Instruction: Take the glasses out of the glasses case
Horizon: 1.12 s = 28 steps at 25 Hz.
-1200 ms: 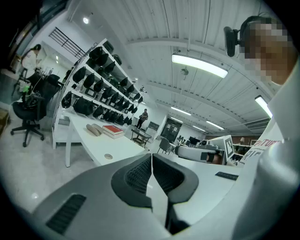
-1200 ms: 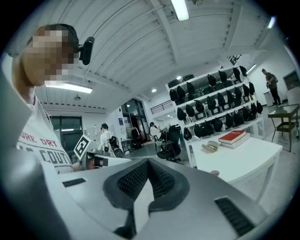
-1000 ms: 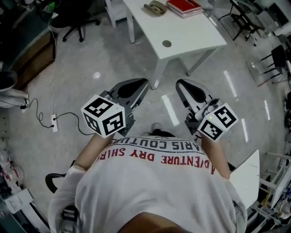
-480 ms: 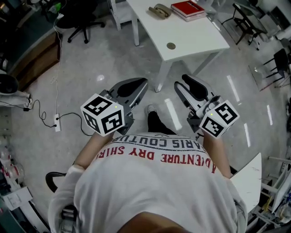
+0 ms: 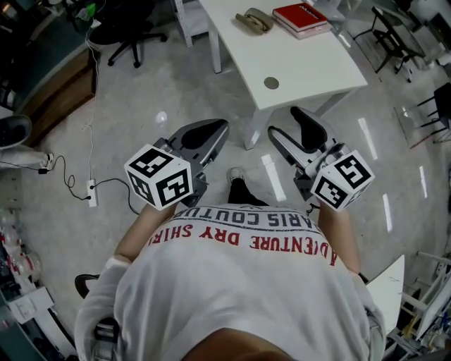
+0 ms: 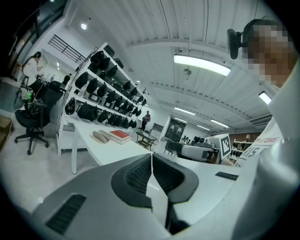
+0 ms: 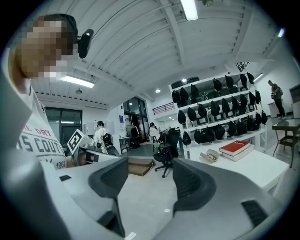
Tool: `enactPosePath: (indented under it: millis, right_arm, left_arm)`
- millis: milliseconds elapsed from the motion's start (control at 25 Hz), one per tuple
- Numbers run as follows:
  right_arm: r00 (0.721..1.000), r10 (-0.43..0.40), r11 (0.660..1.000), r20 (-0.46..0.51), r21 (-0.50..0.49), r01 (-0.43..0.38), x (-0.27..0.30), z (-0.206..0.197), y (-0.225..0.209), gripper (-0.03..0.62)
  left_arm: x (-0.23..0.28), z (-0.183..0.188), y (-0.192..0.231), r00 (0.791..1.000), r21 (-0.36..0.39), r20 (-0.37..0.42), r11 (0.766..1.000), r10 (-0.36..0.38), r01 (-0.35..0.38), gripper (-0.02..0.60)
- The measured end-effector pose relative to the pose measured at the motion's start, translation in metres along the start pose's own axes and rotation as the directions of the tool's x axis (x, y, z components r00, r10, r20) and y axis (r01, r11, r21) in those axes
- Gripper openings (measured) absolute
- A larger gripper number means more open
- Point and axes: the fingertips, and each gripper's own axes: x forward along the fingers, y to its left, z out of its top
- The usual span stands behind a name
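Observation:
A beige glasses case [image 5: 254, 20] lies closed on the white table [image 5: 310, 63] ahead of me, beside a red book [image 5: 304, 15]. Both grippers hang over the floor, short of the table's near end. My left gripper [image 5: 217, 129] has its pads pressed together, empty. The jaws of my right gripper [image 5: 285, 122] are opening, with nothing between them. In the left gripper view the case [image 6: 100, 136] sits far beyond the left gripper [image 6: 151, 158]. The right gripper view shows the case [image 7: 209, 155] and book [image 7: 240, 147] to the right of the right gripper [image 7: 150, 169].
A small round cap [image 5: 271, 82] is set in the table near its front end. A black office chair [image 5: 130, 32] stands at the far left. A power strip with a cable [image 5: 90, 192] lies on the floor. Shelves of dark bags [image 6: 103, 89] line the wall behind the table.
The right gripper's jaws have gone from shut to wide apart. Both grippers have drawn nearer to the table, and a foot has stepped forward below them.

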Motion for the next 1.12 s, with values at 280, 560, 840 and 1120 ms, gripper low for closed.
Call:
enactPosePath:
  millis: [280, 560, 840, 1120]
  right_arm:
    - [1.0, -0.007, 1.0, -0.025, 0.009, 0.007, 0.045, 0.011, -0.071, 0.298]
    - [0.999, 0.009, 1.0, -0.04, 0.014, -0.008, 0.09, 0.024, -0.134, 0.299]
    - [0.998, 0.017, 1.0, -0.053, -0.013, -0.018, 0.115, 0.034, -0.18, 0.299]
    - [0.998, 0.007, 1.0, -0.058, -0.02, -0.009, 0.127, 0.04, -0.203, 0.299]
  left_arm:
    - [0.058, 0.026, 0.053, 1.0, -0.036, -0.023, 0.999, 0.019, -0.02, 0.031]
    - [0.117, 0.056, 0.101, 0.999, -0.04, -0.037, 0.999, 0.021, -0.023, 0.031]
    - [0.167, 0.078, 0.133, 0.999, -0.026, -0.033, 1.0, 0.01, -0.011, 0.032]
    - [0.185, 0.087, 0.152, 0.999, -0.027, -0.032, 0.999, 0.019, -0.02, 0.031]
